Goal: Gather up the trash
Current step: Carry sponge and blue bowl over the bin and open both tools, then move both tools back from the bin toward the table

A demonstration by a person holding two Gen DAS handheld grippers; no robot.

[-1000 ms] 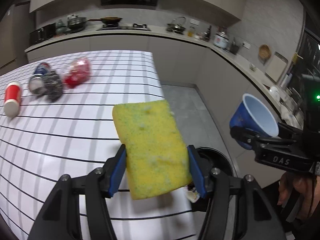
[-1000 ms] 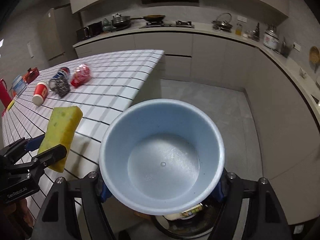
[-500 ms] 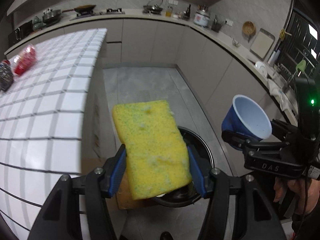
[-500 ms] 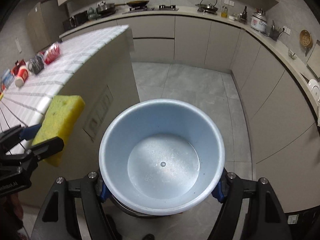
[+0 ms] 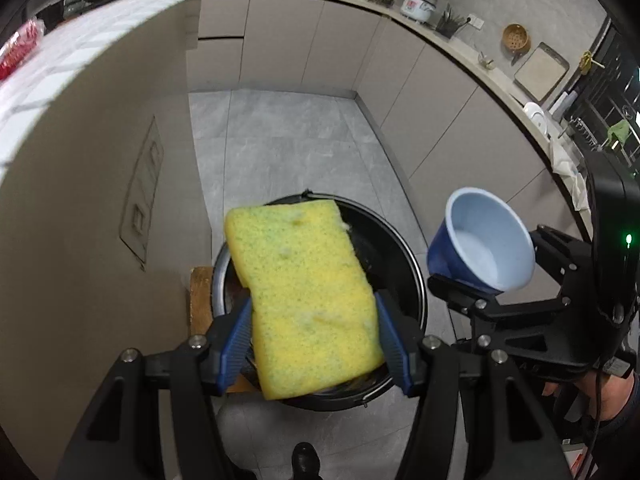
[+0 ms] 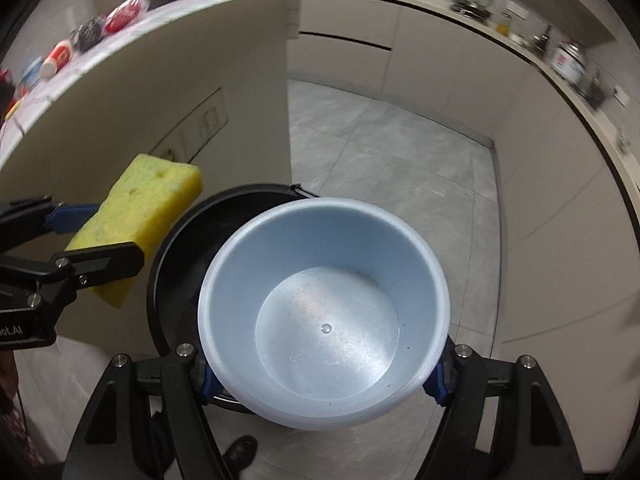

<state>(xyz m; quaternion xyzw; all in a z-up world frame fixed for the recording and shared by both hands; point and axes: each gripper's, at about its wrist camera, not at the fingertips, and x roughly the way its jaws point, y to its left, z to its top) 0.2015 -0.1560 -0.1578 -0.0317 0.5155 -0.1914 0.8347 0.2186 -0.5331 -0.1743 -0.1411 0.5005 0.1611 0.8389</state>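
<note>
My left gripper is shut on a yellow sponge and holds it above a round black trash bin on the floor. The sponge and left gripper also show at the left of the right wrist view. My right gripper is shut on a blue cup, open side toward the camera, over the bin's right part. The cup also shows right of the bin in the left wrist view. The bin's contents are mostly hidden.
The beige side of the kitchen island stands just left of the bin. Its tiled top holds a red bag, a dark crumpled item and a red-and-white cup. Cabinets run along the back and right. Grey floor lies beyond.
Both grippers have dropped from island-top height down beside the island and now hang over the bin. The sponge and cup stay gripped.
</note>
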